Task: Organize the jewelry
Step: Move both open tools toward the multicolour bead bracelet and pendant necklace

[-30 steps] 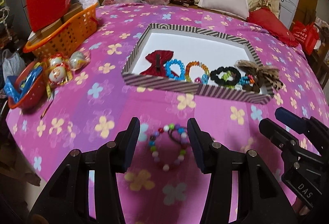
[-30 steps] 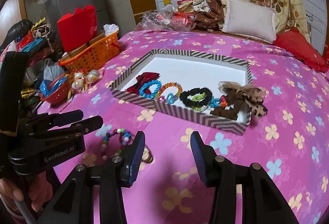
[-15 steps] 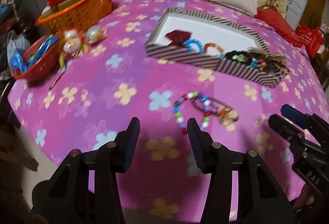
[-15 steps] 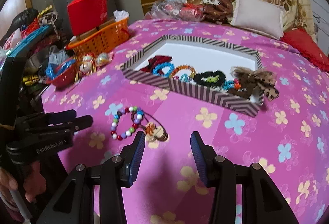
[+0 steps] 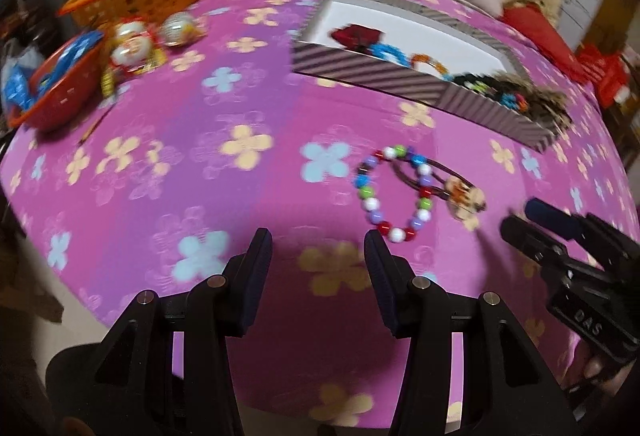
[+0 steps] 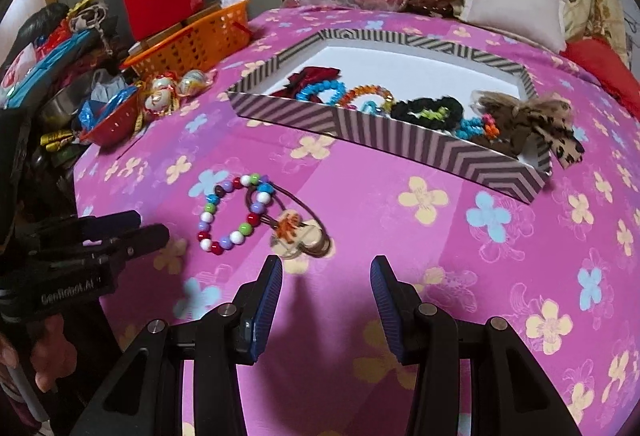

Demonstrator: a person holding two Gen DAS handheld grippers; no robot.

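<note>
Pink floral bedspread, multicoloured bead bracelet overlapping brown hair tie, both tongs spread, empty

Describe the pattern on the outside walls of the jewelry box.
Dark and pale stripes, forming chevrons on the box near its corner; clearest in the right wrist view.

both the left gripper and the right gripper are black plastic with silver screws, ribbed dark-blue pads and white lettering.
</note>
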